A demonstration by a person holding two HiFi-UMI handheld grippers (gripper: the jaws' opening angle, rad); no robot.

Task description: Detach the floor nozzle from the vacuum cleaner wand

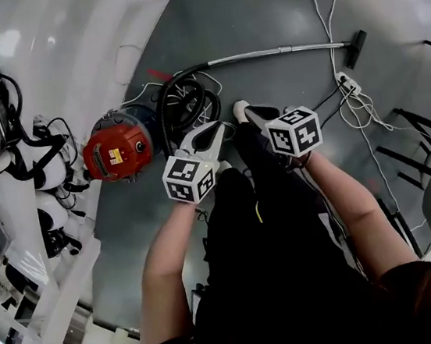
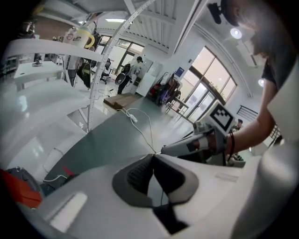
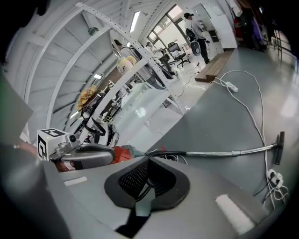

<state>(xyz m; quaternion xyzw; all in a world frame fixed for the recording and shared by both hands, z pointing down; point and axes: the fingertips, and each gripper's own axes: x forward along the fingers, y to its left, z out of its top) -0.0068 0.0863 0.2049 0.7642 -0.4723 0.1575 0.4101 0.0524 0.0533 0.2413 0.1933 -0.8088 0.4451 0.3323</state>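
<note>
On the grey floor (image 1: 257, 12) at one o'clock, the black floor nozzle (image 1: 355, 48) sits joined to the silver metal wand (image 1: 278, 52). Your left tool (image 1: 214, 132) and right tool (image 1: 243, 111) are pressed together, empty. It looks like the reaching step; next, spread them to grasp.

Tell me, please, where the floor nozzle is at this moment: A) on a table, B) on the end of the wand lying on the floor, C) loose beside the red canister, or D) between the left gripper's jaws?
B: the floor nozzle sits at the far end of the metal wand, which lies flat on the floor.
</note>
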